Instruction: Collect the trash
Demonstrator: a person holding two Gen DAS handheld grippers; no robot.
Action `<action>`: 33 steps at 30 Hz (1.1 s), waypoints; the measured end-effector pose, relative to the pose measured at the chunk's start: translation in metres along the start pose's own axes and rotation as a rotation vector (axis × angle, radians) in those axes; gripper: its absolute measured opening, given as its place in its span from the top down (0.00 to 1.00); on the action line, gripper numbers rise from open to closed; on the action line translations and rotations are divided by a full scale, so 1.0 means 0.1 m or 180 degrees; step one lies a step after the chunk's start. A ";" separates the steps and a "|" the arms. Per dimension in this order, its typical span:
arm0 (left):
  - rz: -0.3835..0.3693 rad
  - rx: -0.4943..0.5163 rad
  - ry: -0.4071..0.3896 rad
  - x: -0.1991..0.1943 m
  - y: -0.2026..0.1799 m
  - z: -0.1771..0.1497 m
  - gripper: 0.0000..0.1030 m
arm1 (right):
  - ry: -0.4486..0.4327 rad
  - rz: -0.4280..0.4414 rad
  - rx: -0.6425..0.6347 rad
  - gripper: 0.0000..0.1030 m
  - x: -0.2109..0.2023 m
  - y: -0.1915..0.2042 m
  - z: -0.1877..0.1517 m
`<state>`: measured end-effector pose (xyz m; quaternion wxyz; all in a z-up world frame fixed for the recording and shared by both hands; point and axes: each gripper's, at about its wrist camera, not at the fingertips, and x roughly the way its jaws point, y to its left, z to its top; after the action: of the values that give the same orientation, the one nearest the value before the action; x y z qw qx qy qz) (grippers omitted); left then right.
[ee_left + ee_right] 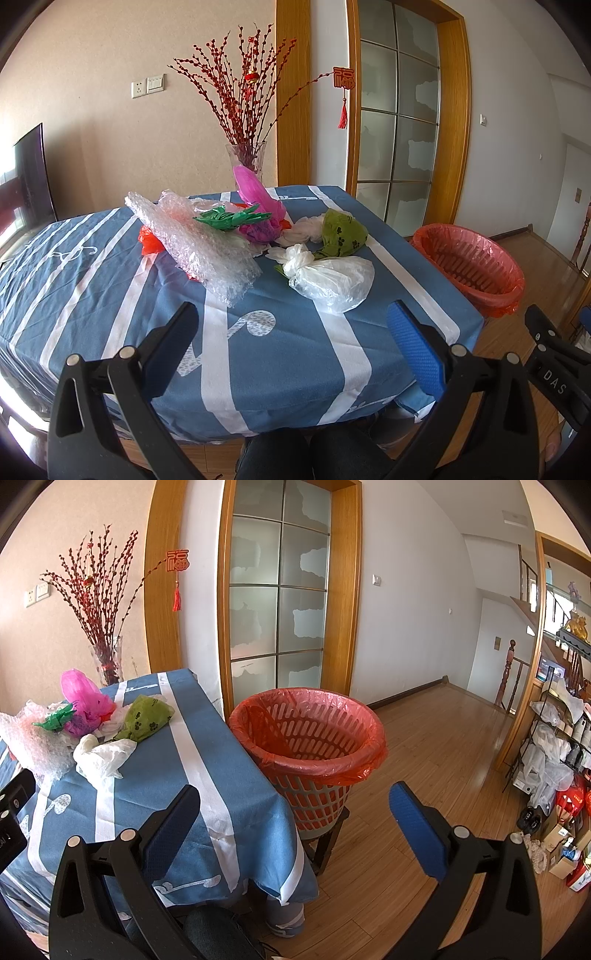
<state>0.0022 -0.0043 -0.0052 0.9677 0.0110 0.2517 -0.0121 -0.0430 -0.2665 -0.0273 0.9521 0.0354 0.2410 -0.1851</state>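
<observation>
Trash lies on the blue striped tablecloth point(110, 280): bubble wrap point(195, 243), a knotted white plastic bag point(328, 277), a green bag with paw prints point(343, 232), a pink bag point(258, 206), a green strip point(225, 218), a red scrap point(149, 242). The basket with a red liner point(469, 262) stands beside the table's right edge, also in the right wrist view point(310, 738). My left gripper point(291, 325) is open and empty above the table's near part. My right gripper point(295, 808) is open and empty, in front of the basket.
A glass vase with red branches point(247, 162) stands at the table's far edge. A glass door with a wooden frame point(277, 590) is behind the basket. A shelf with bags and boxes point(554, 760) stands at the right on the wooden floor point(424, 757).
</observation>
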 end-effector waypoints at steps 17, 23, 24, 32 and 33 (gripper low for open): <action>0.0091 -0.0064 0.0026 0.09 0.12 -0.02 0.04 | -0.0029 0.0124 0.0039 0.02 0.09 0.04 0.03; 0.0242 -0.0156 0.0096 0.23 0.38 0.01 0.04 | 0.0004 0.0415 -0.0258 0.02 0.22 0.30 0.09; 0.0278 -0.0185 0.0113 0.26 0.44 0.02 0.04 | 0.0039 0.0510 -0.0263 0.02 0.25 0.36 0.12; 0.0474 -0.0676 0.0194 0.61 1.11 0.28 0.04 | 0.0226 0.1118 -0.0170 0.02 0.53 0.76 0.32; 0.0480 -0.0736 0.0214 0.66 1.18 0.31 0.04 | 0.0253 0.1198 -0.0167 0.02 0.58 0.83 0.35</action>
<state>0.0788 0.1120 -0.0086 0.9517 -0.0813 0.2822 0.0901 0.0501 -0.2144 -0.0257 0.9602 0.0622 0.2723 0.0041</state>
